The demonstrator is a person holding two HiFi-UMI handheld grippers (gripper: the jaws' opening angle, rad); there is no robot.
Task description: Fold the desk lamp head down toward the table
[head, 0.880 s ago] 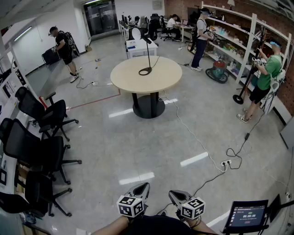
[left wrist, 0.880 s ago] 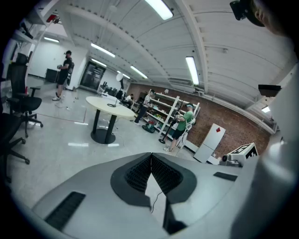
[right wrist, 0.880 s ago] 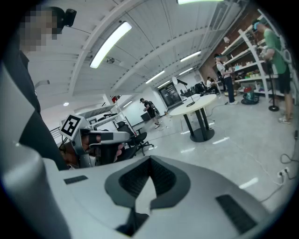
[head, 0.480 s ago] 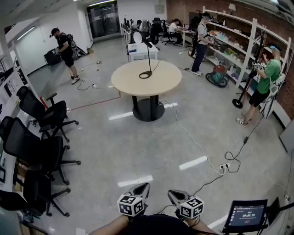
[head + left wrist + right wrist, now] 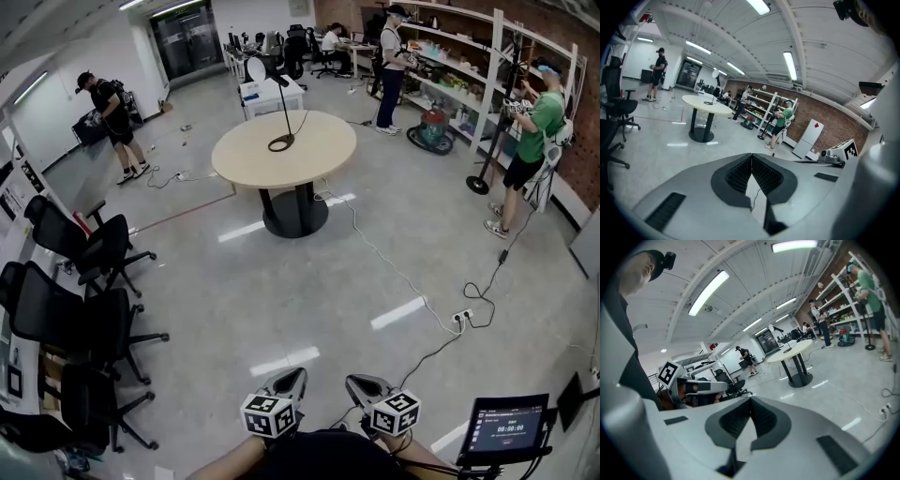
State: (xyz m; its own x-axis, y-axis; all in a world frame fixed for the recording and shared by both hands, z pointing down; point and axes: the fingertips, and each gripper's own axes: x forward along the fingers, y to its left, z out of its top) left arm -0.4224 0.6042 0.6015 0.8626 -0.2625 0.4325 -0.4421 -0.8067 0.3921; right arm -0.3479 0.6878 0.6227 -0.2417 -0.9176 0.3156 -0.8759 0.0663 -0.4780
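Observation:
The desk lamp (image 5: 284,105) stands far off on a round beige table (image 5: 319,155). It has a black ring base, an upright thin stem and a round white head raised at the top left. It also shows small in the left gripper view as the lamp (image 5: 713,96) and in the right gripper view as the lamp (image 5: 788,346). My left gripper (image 5: 289,380) and right gripper (image 5: 361,384) are held side by side at the bottom edge, several metres from the table. Both are shut with nothing between the jaws.
Black office chairs (image 5: 84,309) line the left side. A white cable (image 5: 394,267) runs across the floor from the table to a power strip (image 5: 461,317). A small screen (image 5: 506,429) stands at my right. People stand by the shelves (image 5: 530,141) and at far left (image 5: 105,112).
The head view has shifted a little, so the table now sits further left and looks slightly nearer. Both grippers keep their place at the bottom edge, shut as before.

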